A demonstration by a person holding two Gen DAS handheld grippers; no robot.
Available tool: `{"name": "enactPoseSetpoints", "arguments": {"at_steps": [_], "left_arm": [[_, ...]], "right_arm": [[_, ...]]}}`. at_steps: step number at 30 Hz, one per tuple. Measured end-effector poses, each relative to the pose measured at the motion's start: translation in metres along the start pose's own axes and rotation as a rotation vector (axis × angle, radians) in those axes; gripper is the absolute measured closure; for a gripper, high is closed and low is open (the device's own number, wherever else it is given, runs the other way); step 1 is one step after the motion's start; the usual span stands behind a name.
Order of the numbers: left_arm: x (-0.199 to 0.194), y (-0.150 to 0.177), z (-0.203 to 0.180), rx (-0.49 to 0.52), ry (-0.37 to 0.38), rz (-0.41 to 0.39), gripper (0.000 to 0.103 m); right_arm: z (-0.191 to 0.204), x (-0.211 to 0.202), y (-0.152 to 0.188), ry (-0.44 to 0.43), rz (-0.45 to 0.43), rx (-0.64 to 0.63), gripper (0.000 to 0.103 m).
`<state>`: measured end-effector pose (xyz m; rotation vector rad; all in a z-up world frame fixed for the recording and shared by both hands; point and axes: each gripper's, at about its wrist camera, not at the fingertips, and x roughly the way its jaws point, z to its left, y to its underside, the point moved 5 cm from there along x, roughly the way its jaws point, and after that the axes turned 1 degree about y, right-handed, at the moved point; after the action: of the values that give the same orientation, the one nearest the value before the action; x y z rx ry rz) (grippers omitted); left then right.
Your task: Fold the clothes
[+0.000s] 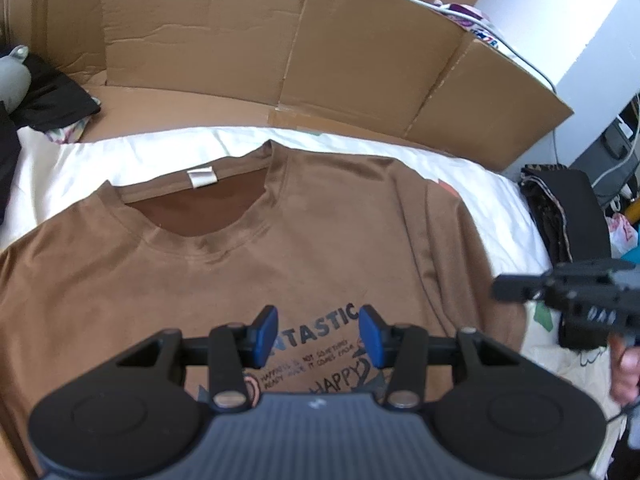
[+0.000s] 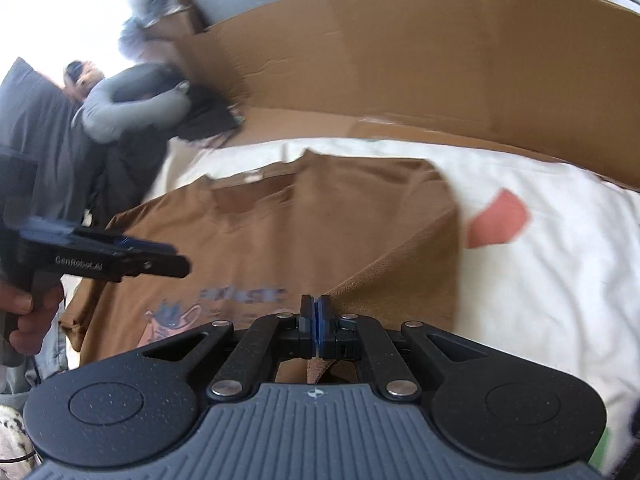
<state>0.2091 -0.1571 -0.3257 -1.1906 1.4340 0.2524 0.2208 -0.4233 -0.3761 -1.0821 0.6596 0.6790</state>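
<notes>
Brown cotton printed T-shirt point(image 1: 280, 264): I'm pinching its sleeve edge in my right gripper point(image 2: 316, 330); my left gripper point(image 1: 319, 336) is hovering wide.

A bed covered by a white sheet point(image 1: 100, 160) carries a brown printed cotton T-shirt point(image 1: 280, 248) lying front up, flattened brown cardboard panels point(image 1: 280, 60) standing just behind.

My left gripper point(image 1: 319, 334): matte black linkage, silver pivot screws, blue fingertip pads point(image 1: 267, 330), ribbed grey housing. My right gripper point(image 2: 316, 322): identical build; white "GenRobot.AI" lettering at frame left; bare-skinned hand point(image 2: 28, 316).
</notes>
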Motion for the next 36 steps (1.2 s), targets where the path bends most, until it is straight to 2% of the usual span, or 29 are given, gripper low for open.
{"name": "enactPoseSetpoints", "arguments": {"at_steps": [11,14,16,18,19,27,32,35,36], "left_arm": [[0.001,0.003,0.01,-0.021,-0.011,0.008,0.055],[-0.001,0.003,0.012,-0.019,-0.013,0.005,0.055],[-0.002,0.004,0.014,-0.023,-0.014,0.003,0.055],[-0.002,0.004,0.016,-0.029,-0.016,0.002,0.055],[-0.003,0.004,0.017,-0.032,-0.017,0.001,0.055],[-0.002,0.004,0.019,-0.035,-0.02,0.003,0.055],[0.0,0.005,0.017,-0.028,-0.022,0.007,0.055],[0.003,0.007,0.014,-0.022,-0.021,0.016,0.055],[0.004,0.007,0.012,-0.019,-0.02,0.019,0.055]], "right_arm": [[0.05,0.046,0.007,-0.059,0.037,-0.093,0.103],[0.06,0.051,0.008,-0.091,0.06,-0.098,0.101],[0.062,0.047,0.007,-0.1,0.056,-0.096,0.093],[0.059,0.038,0.005,-0.104,0.041,-0.082,0.079],[0.057,0.032,0.004,-0.103,0.033,-0.072,0.077],[0.019,-0.016,-0.002,-0.022,-0.041,0.0,0.077],[-0.014,-0.024,0.006,0.058,-0.024,0.043,0.077],[-0.026,-0.023,0.016,0.075,-0.005,0.066,0.072],[-0.025,-0.023,0.019,0.074,0.0,0.058,0.066]]}}
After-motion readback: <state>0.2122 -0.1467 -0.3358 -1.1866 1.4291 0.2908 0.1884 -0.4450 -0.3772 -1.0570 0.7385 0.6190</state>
